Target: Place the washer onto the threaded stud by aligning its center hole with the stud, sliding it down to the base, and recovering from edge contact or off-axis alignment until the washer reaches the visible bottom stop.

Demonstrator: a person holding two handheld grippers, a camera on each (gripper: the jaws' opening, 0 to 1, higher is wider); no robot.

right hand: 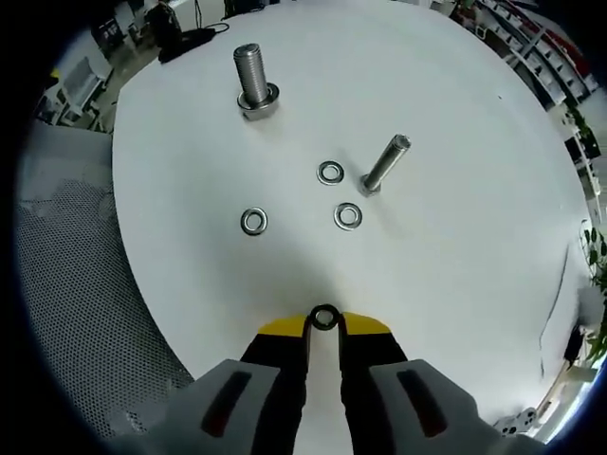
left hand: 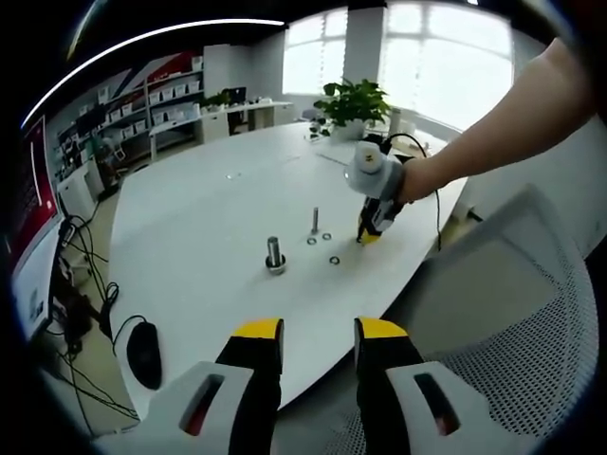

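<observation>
A small steel washer (right hand: 324, 318) is pinched between the yellow tips of my right gripper (right hand: 324, 325), low over the white table (right hand: 455, 265). Ahead of it stands a thin threaded stud (right hand: 384, 163), with three loose washers around its base: one (right hand: 330, 172) to its left, one (right hand: 348, 216) nearer, and one (right hand: 253, 222) further left. A thicker stud (right hand: 254, 81) stands beyond, with a ring at its foot. In the left gripper view, my left gripper (left hand: 320, 332) is open and empty at the table edge. There the right gripper (left hand: 368, 232), held by a hand, points down beside the thin stud (left hand: 315, 220) and thick stud (left hand: 275, 254).
A black mouse (left hand: 144, 353) and cables lie at the table's left edge. A white mesh chair (left hand: 531, 322) is just off the near edge, seen also as the chair mesh (right hand: 66, 265). A potted plant (left hand: 353, 100) stands at the far end.
</observation>
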